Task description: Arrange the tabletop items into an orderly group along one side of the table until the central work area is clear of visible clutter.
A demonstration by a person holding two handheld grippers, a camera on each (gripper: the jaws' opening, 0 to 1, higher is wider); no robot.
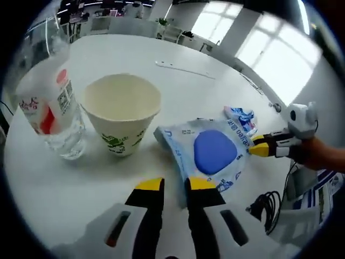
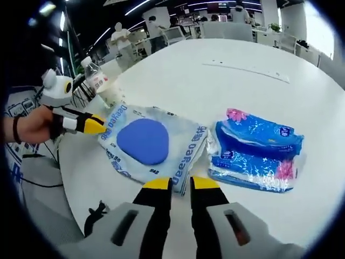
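White table (image 1: 215,59) holds your things. Your left gripper (image 1: 175,184) and right gripper (image 2: 180,183) both pinch the wipes pack (image 2: 151,143), jaws nearly closed. Beside it sit a cup (image 1: 121,110), a bottle (image 1: 51,105) and a tissue pack (image 2: 256,151).

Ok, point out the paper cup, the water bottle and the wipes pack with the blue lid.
paper cup (image 1: 121,110): left gripper view, its inner wall.
water bottle (image 1: 49,102): left gripper view, its label.
wipes pack (image 2: 144,141): right gripper view, its blue lid.
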